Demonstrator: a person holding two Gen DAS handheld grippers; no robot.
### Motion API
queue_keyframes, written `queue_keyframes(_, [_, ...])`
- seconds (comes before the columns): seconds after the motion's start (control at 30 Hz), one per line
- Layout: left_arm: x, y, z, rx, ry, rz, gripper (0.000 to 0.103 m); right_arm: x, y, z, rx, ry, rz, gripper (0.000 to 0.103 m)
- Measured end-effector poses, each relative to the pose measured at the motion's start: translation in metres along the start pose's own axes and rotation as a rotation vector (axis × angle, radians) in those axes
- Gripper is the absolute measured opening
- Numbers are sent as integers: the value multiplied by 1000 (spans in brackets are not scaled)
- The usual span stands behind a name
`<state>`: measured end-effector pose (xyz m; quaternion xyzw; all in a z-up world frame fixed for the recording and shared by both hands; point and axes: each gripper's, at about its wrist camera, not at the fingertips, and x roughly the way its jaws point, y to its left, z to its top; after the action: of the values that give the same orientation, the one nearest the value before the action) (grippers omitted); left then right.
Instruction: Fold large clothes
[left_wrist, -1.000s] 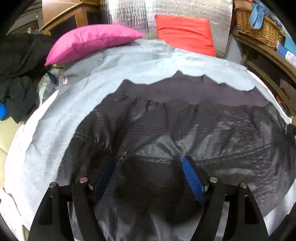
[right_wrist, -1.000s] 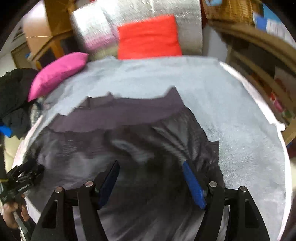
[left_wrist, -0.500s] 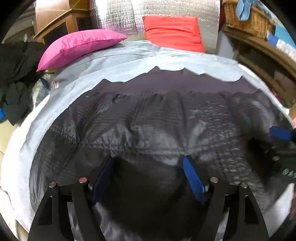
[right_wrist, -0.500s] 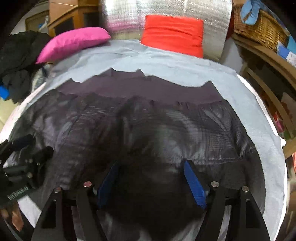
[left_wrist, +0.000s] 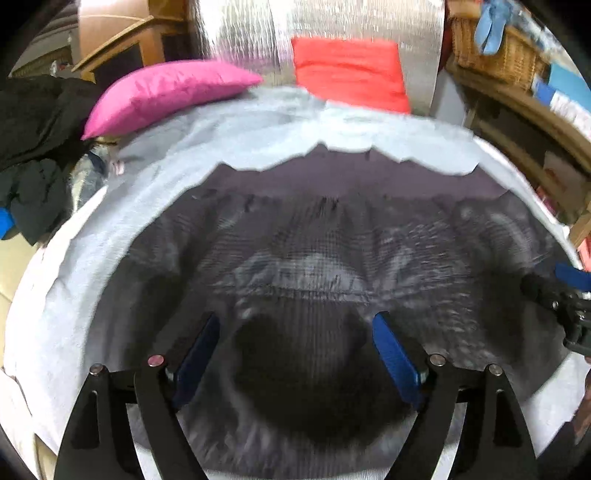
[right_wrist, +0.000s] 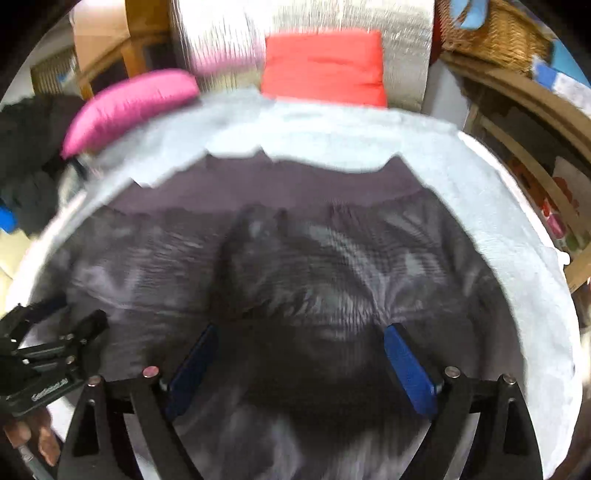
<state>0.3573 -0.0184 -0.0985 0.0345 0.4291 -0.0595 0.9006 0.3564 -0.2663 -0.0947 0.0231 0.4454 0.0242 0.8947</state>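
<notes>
The garment (left_wrist: 317, 251) lies spread flat on the grey sheet (left_wrist: 258, 129) of the bed, its plain purplish band (left_wrist: 351, 177) on the side toward the red cushion (left_wrist: 347, 70); it looks like thin, shiny, gathered cloth, probably light, limp and slippery, so a pinch at a corner or along the near edge should hold better than a flat press; the left tongs (left_wrist: 295, 354) and right tongs (right_wrist: 299, 362) hover wide, holding nothing, over the edge farthest from the cushion; bare sheet rings the garment, giving room to fold toward the band; the pink pillow (left_wrist: 166, 92) and dark clothes pile (left_wrist: 33, 147) sit beyond the sheet's left edge.
</notes>
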Motion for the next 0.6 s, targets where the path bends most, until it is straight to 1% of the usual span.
queue_keyframes(0.03, [-9,1,-3,1,-11,3,85,-12,0,-4,9,-21,3,93])
queue_keyframes(0.1, [-27,1,-11,-4,-32,10,88,-35,3,-18,26,-50,45,94])
queue_keyframes(0.13, [-36,1,-17,-9,-42,12,89,-43,5,-24,29,-55,57,96])
queue_keyframes(0.23, [-60,0,-31,-9,-65,13,90,-66,14,-53,31,-84,79,96])
queue_keyframes(0.3, [-72,-1,-39,-3,-70,9,90,-70,24,-68,44,-81,88,96])
queue_keyframes(0.4, [-86,-2,-49,3,-83,14,90,-80,26,-93,90,-83,108,96])
queue_keyframes(0.6, [-107,2,-64,-19,-102,42,90,-96,33,-120,106,-91,83,96])
